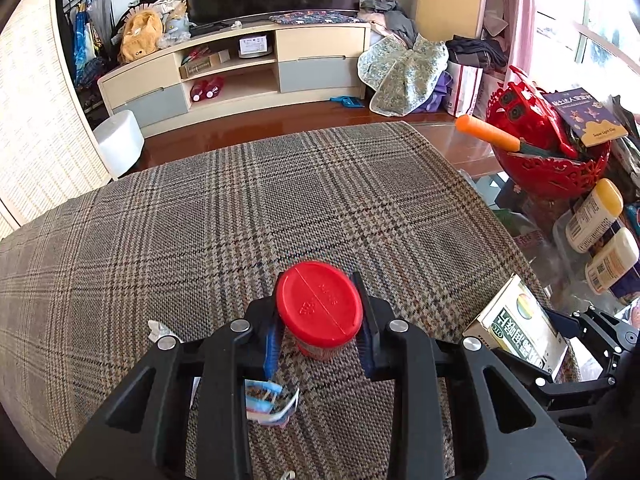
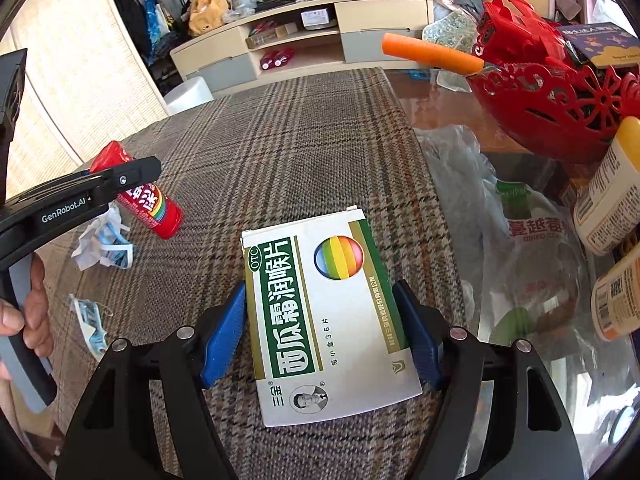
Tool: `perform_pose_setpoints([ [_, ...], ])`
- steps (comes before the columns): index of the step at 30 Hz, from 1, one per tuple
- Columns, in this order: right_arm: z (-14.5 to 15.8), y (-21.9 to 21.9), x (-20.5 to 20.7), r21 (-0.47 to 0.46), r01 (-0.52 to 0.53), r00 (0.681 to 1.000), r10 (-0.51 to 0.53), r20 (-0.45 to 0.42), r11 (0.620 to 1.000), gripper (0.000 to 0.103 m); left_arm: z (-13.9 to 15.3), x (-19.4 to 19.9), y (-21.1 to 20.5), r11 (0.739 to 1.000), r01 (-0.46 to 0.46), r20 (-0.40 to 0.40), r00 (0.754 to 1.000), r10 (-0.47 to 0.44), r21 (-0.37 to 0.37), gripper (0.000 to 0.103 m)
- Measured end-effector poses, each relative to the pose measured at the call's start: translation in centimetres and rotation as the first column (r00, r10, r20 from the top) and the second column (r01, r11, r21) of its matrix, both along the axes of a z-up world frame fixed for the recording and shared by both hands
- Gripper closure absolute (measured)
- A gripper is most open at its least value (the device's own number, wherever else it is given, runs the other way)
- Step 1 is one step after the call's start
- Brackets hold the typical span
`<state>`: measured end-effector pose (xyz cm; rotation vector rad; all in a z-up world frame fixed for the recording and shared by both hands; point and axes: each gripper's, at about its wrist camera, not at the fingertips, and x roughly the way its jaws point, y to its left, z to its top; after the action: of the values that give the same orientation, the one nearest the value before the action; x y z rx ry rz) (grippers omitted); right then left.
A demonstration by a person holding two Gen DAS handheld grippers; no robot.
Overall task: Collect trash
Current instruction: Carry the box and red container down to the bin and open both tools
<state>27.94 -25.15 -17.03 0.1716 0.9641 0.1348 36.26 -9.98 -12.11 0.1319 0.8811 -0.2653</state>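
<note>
A red tube with a red cap (image 1: 320, 304) stands between the blue pads of my left gripper (image 1: 316, 296), which is shut on it. In the right wrist view the tube (image 2: 160, 212) hangs tilted in that gripper (image 2: 132, 178) above the plaid cloth (image 2: 280, 152). A white and green medicine box (image 2: 320, 320) lies between the pads of my right gripper (image 2: 320, 285), both pads pressing on its long sides. The left wrist view shows the same box (image 1: 520, 320) tilted up at the right. Crumpled wrappers (image 2: 104, 244) (image 1: 268, 404) lie on the cloth.
A red openwork basket (image 2: 560, 100) with an orange-handled tool (image 2: 432, 54) stands on the glass table at the right. Beside it are yellow-capped bottles (image 1: 596, 216) and a clear plastic bag (image 2: 520, 240). A person's hand (image 2: 32, 308) holds the left gripper's handle.
</note>
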Motion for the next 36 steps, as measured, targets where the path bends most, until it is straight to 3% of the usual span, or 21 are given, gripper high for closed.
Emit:
perform_pose_setpoints([
  [8, 1.3, 0.2, -4.6, 0.06, 0.03, 0.999, -0.029, -0.015, 0.998, 0.03, 2.7, -5.3, 0.3, 1.0, 0.031, 0.023, 0.999, -0.031, 0.001, 0.075],
  [14, 4.6, 0.8, -11.2, 0.054, 0.034, 0.999, -0.034, 0.002, 0.998, 0.03, 6.5, -13.6, 2.2, 0.999, 0.04, 0.039, 0.998, -0.039, -0.026, 0.075],
  [20, 6.7, 2.2, -18.7, 0.056, 0.024, 1.0, -0.025, 0.012, 0.998, 0.03, 7.4, -22.8, 4.2, 0.999, 0.034, 0.023, 0.999, -0.033, -0.04, 0.075],
  [27, 5.7, 4.4, -26.4, 0.061, -0.025, 1.0, 0.026, -0.011, 0.998, 0.03, 5.4, -31.5, 6.3, 0.996, 0.022, -0.011, 1.0, -0.023, -0.082, 0.075],
  [30, 4.2, 5.4, -28.7, 0.057, -0.041, 0.998, 0.043, -0.035, 0.998, 0.03, 3.6, -34.1, 6.8, 0.997, 0.017, -0.036, 0.999, -0.02, -0.077, 0.075],
  [36, -0.1, 6.7, -31.4, 0.057, -0.06, 0.994, 0.065, -0.093, 0.997, 0.03, -1.8, -37.3, 7.8, 0.991, 0.006, -0.133, 0.991, -0.024, -0.135, 0.075],
])
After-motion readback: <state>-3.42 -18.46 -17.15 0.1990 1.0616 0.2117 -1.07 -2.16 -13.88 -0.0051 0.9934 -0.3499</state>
